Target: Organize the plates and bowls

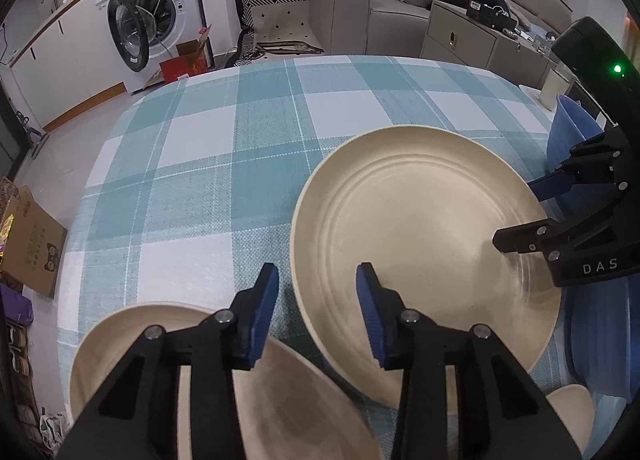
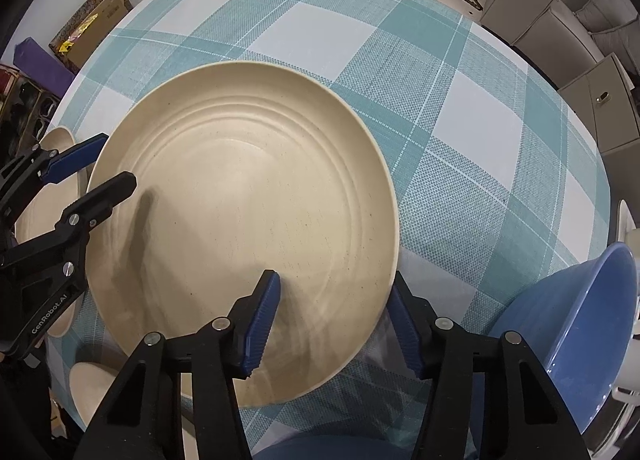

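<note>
Round table (image 2: 460, 107) under a teal-and-white checked cloth, spreading ahead of and below both claws. Large cream round plate with ringed ridges (image 2: 244, 219) lying flat on that cloth, straddled at two edges. Second cream plate (image 1: 132, 344) directly beneath the left claw, just beside the large one. Blue plastic bowl (image 2: 576, 344), tilted, off to the right of the right claw; small cream dish (image 2: 94, 388) low on its left.

Right claw (image 2: 336, 324): pointing down, jaws half open, one pad over the plate's floor, the other outside the rim, not visibly pinching. Left claw (image 1: 318, 312): jaws fairly narrow, one pad inside the opposite rim, the other over bare cloth, nothing gripped.

Step in hand, by judgement: taking hold of the large plate by its rim for stacking. Next move calls for closing onto the rim, lifting level, then setting it squarely on the neighbouring plate.
</note>
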Available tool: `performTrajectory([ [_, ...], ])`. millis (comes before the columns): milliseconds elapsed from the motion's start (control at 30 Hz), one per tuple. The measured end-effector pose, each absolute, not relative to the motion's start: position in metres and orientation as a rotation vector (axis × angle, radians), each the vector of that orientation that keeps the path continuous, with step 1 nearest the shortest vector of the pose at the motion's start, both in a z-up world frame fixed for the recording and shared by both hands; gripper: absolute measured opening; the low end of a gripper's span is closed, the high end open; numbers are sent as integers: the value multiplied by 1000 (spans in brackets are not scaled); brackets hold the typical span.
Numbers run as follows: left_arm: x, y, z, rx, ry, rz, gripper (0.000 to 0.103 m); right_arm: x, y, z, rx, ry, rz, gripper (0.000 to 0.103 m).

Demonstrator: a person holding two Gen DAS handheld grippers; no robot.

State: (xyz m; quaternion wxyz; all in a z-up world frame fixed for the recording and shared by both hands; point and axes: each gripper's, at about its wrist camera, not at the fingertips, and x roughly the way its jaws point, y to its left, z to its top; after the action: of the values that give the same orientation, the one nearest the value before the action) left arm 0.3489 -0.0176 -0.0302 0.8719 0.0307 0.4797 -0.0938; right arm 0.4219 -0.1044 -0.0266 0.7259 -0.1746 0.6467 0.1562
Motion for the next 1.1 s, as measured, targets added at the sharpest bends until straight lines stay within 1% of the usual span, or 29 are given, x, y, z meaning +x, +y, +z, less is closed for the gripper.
performTrajectory([
  [33,349,-19,-31,66,1005,-200,36,419,-106,-26,-389,1423,343,52],
  [100,348,-21,-32,66,1009,-203,31,416,-106,-23,-390,1419,342,49],
  [300,349,-20,-32,69,1012,-180,24,405,-107,-20,-409,1407,333,39],
  [500,350,-18,-30,60,1012,-171,22,403,-112,-18,-438,1377,313,25],
  [967,349,-16,-20,50,999,-159,20,398,-108,-5,-428,1345,288,22],
  [1100,347,-13,-13,36,984,-154,20,404,-110,-3,-416,1341,288,19],
])
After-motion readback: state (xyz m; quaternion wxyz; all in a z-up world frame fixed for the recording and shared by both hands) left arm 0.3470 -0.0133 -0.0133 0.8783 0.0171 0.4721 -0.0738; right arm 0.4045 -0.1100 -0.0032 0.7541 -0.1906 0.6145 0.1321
